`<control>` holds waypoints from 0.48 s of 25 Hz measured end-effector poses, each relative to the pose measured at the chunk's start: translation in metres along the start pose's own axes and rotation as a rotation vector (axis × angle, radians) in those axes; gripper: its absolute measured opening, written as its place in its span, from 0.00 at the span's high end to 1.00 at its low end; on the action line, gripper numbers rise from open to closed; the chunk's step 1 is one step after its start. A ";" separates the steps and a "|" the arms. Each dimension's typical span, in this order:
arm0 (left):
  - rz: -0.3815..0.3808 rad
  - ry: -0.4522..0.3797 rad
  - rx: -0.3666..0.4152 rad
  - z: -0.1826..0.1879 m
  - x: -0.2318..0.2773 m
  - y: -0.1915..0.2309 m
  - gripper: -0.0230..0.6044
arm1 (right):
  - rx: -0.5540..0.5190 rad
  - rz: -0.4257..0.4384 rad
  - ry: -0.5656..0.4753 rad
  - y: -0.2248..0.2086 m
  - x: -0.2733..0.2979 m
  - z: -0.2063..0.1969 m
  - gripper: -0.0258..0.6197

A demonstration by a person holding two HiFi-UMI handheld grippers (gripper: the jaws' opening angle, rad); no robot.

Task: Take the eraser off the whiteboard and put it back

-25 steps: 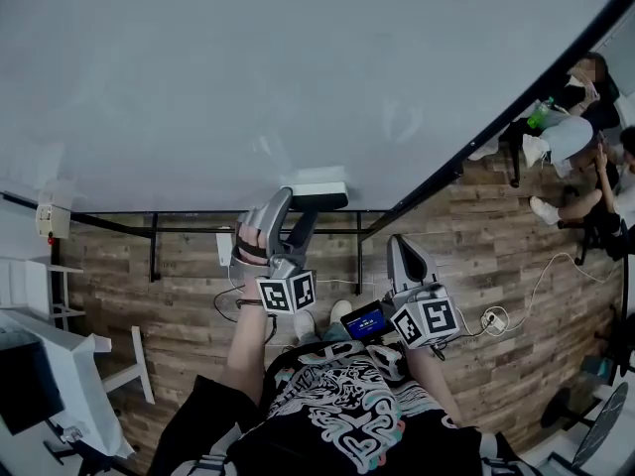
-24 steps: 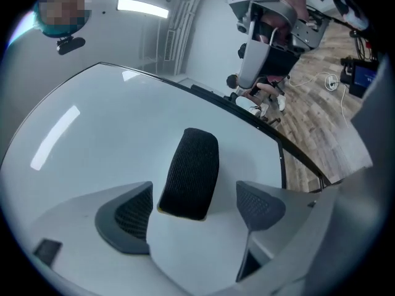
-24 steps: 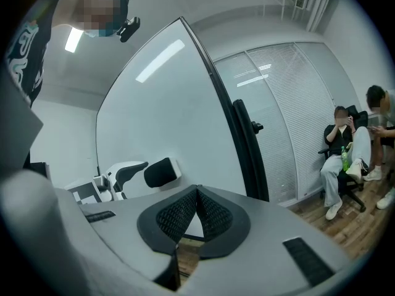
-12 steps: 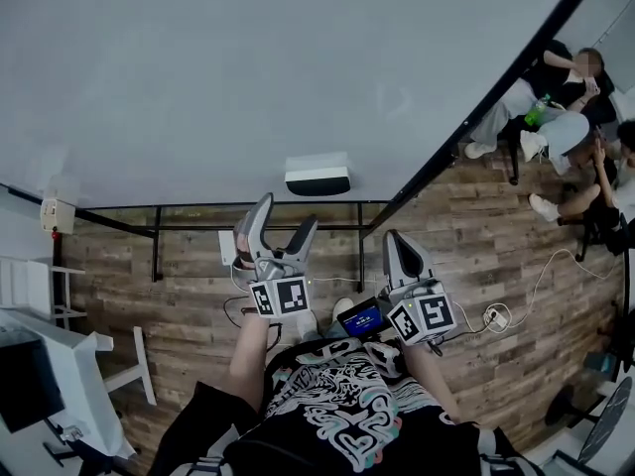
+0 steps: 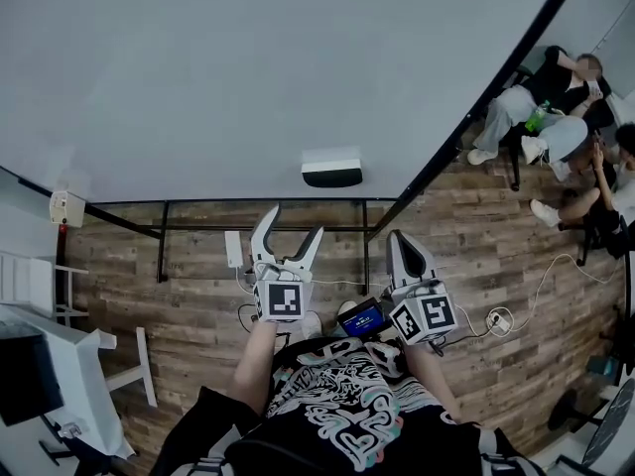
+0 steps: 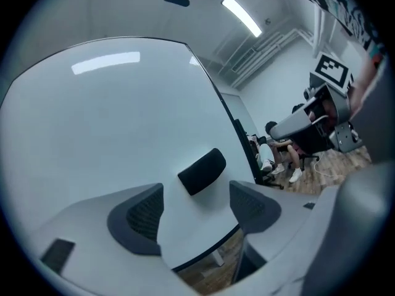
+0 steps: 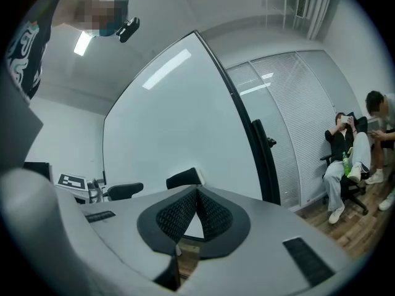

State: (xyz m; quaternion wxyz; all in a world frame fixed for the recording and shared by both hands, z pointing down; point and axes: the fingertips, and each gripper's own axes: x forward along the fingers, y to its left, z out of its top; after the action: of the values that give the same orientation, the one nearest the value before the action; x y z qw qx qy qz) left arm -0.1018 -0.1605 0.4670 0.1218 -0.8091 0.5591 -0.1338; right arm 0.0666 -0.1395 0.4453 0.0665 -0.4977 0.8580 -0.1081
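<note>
The eraser (image 5: 331,170), a white block with a dark felt face, sticks to the whiteboard (image 5: 248,77) near its lower edge. My left gripper (image 5: 294,224) is open just below and left of it, apart from it. Its jaws have just been closing a little, with nothing between them. In the left gripper view the eraser (image 6: 202,171) lies ahead of the left gripper (image 6: 194,211), beyond the fingertips. My right gripper (image 5: 399,241) is shut and empty, off to the eraser's right. From the right gripper (image 7: 197,194) the eraser (image 7: 183,179) shows just past the closed tips.
The whiteboard's dark frame (image 5: 476,117) runs diagonally at the right. People sit on chairs (image 5: 566,117) at the far right. A cable and socket (image 5: 493,318) lie on the wood floor. White furniture (image 5: 60,365) stands at the lower left.
The left gripper let go of the eraser, drew back from the board and rolled until its jaws stand side by side. The eraser stays on the whiteboard. The right gripper barely shifted.
</note>
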 end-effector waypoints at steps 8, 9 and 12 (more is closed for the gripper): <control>-0.018 0.023 -0.235 -0.006 -0.035 0.019 0.87 | 0.012 0.005 -0.015 0.029 -0.009 -0.003 0.94; -0.028 0.025 -0.271 -0.009 -0.040 0.019 0.92 | 0.018 0.001 -0.018 0.032 -0.012 -0.002 0.94; -0.071 0.047 -0.309 -0.014 -0.051 0.015 0.92 | 0.011 -0.012 -0.021 0.040 -0.021 -0.002 0.94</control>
State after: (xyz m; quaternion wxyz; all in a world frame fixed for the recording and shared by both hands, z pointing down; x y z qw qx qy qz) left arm -0.1369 -0.1187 0.4714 -0.0221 -0.8342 0.5467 -0.0692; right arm 0.0429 -0.1022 0.4376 0.0776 -0.5033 0.8538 -0.1081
